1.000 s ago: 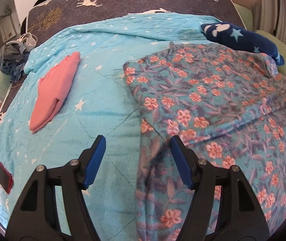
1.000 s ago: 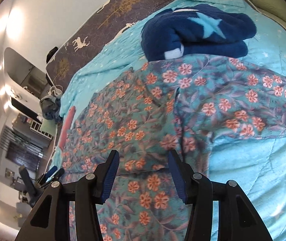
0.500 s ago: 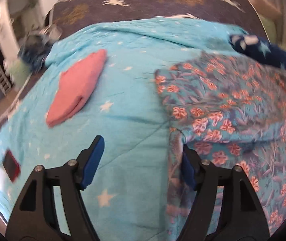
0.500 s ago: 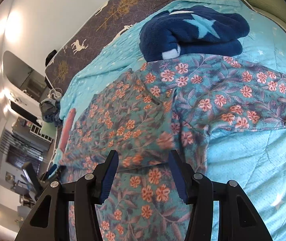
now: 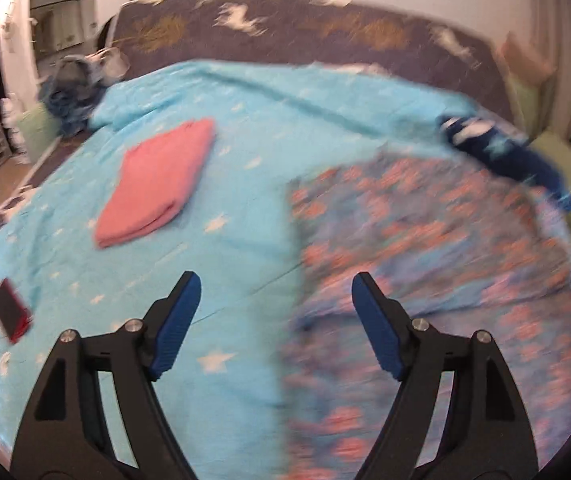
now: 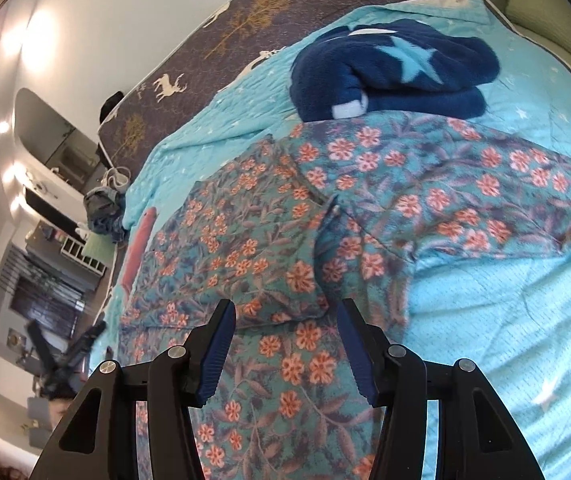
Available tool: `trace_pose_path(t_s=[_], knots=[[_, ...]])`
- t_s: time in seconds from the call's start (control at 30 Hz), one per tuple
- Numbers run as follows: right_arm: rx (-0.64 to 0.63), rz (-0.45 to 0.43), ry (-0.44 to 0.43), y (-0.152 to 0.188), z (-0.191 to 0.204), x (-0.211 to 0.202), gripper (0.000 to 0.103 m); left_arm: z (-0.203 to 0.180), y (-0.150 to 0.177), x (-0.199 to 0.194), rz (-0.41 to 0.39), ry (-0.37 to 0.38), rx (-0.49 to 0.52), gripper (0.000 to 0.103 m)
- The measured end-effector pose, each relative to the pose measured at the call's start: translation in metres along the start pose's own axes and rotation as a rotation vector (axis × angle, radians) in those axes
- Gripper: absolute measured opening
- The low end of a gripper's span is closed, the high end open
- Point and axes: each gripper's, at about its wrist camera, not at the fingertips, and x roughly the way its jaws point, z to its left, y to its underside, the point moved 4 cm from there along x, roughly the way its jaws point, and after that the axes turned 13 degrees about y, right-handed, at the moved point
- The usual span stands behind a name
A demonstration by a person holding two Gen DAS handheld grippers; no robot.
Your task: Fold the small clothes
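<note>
Left gripper [image 5: 275, 308] jaws just widened, empty; right gripper [image 6: 285, 336] jaws spread over floral garment [image 6: 285, 232], not pinching.

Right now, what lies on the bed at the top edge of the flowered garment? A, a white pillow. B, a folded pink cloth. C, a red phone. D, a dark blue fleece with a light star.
D: in the right wrist view the dark blue fleece rests against the top edge of the flowered garment, while the folded pink cloth and the phone lie off to its side.
</note>
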Motion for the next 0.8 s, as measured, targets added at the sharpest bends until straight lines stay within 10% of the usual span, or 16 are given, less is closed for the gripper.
trace_pose_path(t_s=[0.27, 0.33, 0.47, 0.57, 0.63, 0.8], knots=[[-0.010, 0.063, -0.049, -0.012, 0.002, 0.048, 0.063, -0.043, -0.018, 0.083, 0.101, 0.199, 0.026, 0.079], [0.017, 0.108, -0.146, -0.013, 0.007, 0.046, 0.006, -0.037, -0.012, 0.112, 0.163, 0.153, -0.006, 0.079], [0.114, 0.170, -0.225, -0.014, 0.003, 0.025, 0.007, -0.018, -0.006, 0.129, 0.190, 0.128, -0.072, 0.079], [0.221, 0.248, -0.076, -0.006, -0.030, 0.022, 0.008, -0.016, -0.006, 0.126, 0.186, 0.126, -0.062, 0.079], [0.216, 0.218, 0.109, 0.000, -0.056, 0.017, 0.005, -0.018, -0.004, 0.126, 0.186, 0.117, -0.046, 0.079], [0.367, 0.087, 0.024, 0.014, -0.105, -0.020, 0.026, -0.020, -0.004, 0.125, 0.182, 0.114, -0.041, 0.079]])
